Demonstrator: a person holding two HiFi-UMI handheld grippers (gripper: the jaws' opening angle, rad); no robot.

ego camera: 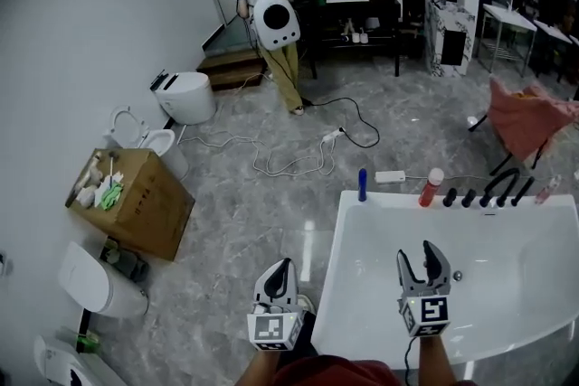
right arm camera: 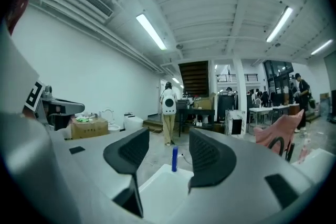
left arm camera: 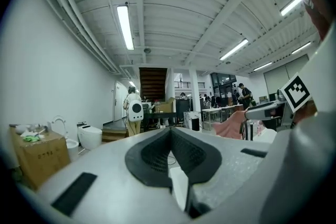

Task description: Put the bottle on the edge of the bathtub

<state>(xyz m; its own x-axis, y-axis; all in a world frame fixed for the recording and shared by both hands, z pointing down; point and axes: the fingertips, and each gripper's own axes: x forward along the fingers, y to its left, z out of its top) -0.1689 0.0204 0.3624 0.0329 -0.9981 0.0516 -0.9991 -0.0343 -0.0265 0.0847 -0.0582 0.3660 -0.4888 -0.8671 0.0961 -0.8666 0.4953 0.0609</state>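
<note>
Down at 6 o'clock, both forearms were cut off by the lower frame edge. The left gripper [ego camera: 281,270] hung over bare marble floor [ego camera: 226,285] just left of the tub, and its own view showed the left gripper [left arm camera: 170,132] with jaws pressed together on nothing. At its 3 o'clock the right gripper [ego camera: 424,254] sat over the white basin of the bathtub [ego camera: 393,197], jaws spread wide and empty. Through that gap in the right gripper view, the right gripper [right arm camera: 169,137] framed the blue bottle [right arm camera: 174,159] well ahead. The blue bottle [ego camera: 363,184] stood upright on the tub's far left corner at 12 o'clock, right on the rim and close to the drop to the floor. Along the same far rim, towards 1 o'clock, a red bottle [ego camera: 431,187] stood upright, then a row of black tap fittings [ego camera: 488,193]; the tub's right end ran out of frame. The left rim had open floor beside it. At 10 o'clock a cardboard box [ego camera: 145,203] stood against the wall, its contents too small to sort out. Beyond the tub a white cable [ego camera: 289,160] looped across the floor, with a toilet [ego camera: 185,97] at 11 o'clock. Farthest, at 12 o'clock, a person [ego camera: 271,32] with a white backpack stood at a dark desk [ego camera: 357,14], back turned.
</note>
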